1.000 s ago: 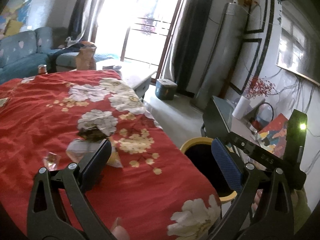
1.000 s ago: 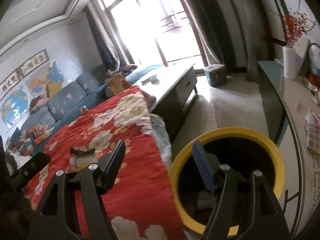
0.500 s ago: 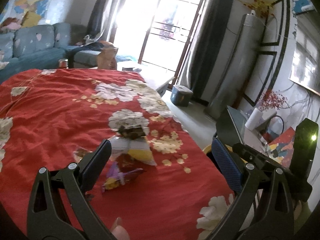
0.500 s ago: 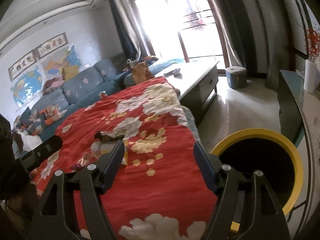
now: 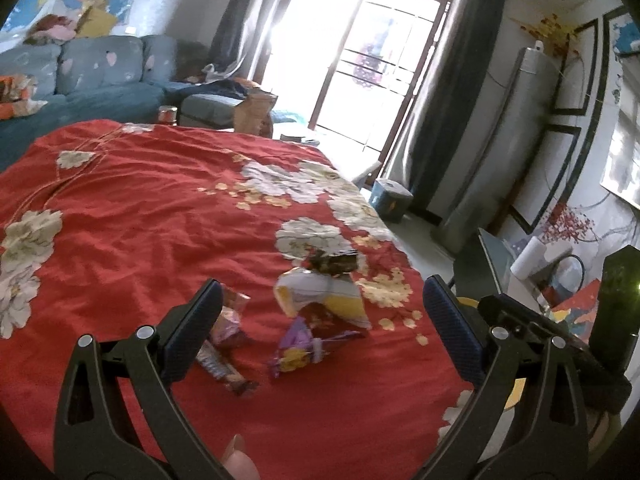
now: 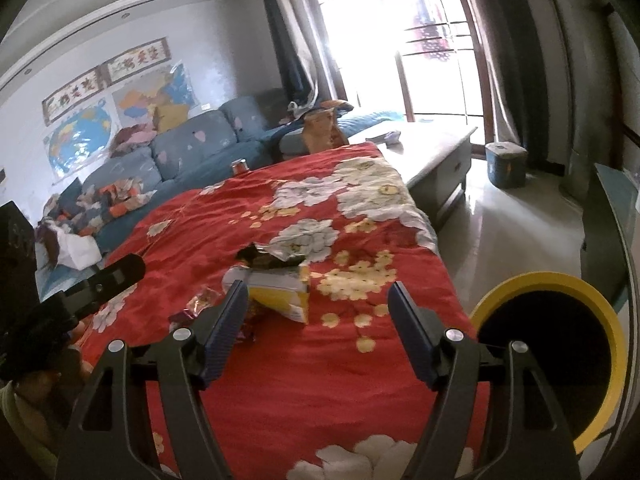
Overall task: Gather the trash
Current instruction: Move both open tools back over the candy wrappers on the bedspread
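Observation:
Several wrappers lie on the red flowered cloth (image 5: 140, 208). A white and yellow snack bag (image 5: 324, 296) sits in the middle, with a dark foil wrapper (image 5: 334, 262) just behind it. A purple wrapper (image 5: 300, 350) and a shiny pinkish wrapper (image 5: 226, 326) lie nearer. My left gripper (image 5: 320, 326) is open above them, holding nothing. In the right wrist view the same snack bag (image 6: 278, 290) lies just beyond the left fingertip. My right gripper (image 6: 318, 312) is open and empty. The yellow-rimmed black bin (image 6: 552, 344) stands on the floor at the right of the table.
A blue sofa (image 6: 180, 152) with clutter runs behind the table. A brown paper bag (image 6: 320, 130) and a can (image 6: 239, 167) stand at the far end. A low grey cabinet (image 6: 436, 152) and a small blue tub (image 6: 506, 164) are on the floor by the window.
Both views have swung left from the yellow bin to the wrappers on the cloth. The bin has slid to the right edge. Both grippers stayed open and empty.

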`<state>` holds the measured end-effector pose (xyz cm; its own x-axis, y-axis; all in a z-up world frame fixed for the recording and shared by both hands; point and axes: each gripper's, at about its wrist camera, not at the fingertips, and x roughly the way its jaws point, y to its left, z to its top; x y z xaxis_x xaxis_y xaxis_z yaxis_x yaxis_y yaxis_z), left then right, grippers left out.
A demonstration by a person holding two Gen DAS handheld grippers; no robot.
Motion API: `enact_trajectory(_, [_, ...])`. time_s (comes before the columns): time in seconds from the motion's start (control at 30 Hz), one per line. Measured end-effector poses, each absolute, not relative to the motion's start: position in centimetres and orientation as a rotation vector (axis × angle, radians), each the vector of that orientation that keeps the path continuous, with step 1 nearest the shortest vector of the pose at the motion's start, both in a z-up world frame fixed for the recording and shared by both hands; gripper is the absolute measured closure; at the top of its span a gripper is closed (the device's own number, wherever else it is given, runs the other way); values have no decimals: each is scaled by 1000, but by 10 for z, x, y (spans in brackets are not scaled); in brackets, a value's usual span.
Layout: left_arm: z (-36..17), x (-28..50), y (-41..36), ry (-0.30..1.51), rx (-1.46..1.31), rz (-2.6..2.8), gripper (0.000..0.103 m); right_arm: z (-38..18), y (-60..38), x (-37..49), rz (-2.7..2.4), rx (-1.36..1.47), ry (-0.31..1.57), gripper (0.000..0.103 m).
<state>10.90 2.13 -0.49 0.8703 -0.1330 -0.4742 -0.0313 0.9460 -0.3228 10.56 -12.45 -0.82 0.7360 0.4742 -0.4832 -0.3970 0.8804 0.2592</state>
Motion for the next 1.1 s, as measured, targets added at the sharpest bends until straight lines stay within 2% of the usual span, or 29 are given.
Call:
enact_trajectory(0.5, [-8, 98, 74, 510, -413, 46, 11, -2, -83, 120, 548, 59, 566, 33])
enact_trajectory(0.93, [-40, 97, 96, 622, -433, 94, 11, -4, -59, 146, 559, 13, 571, 33])
enact_trajectory(0.97, [-43, 98, 96, 634, -438, 89, 12, -4, -56, 149, 560, 5, 572, 33])
enact_trajectory(1.1, [-53, 102, 94, 677, -458, 62, 25, -6, -45, 159, 571, -22, 579, 33])
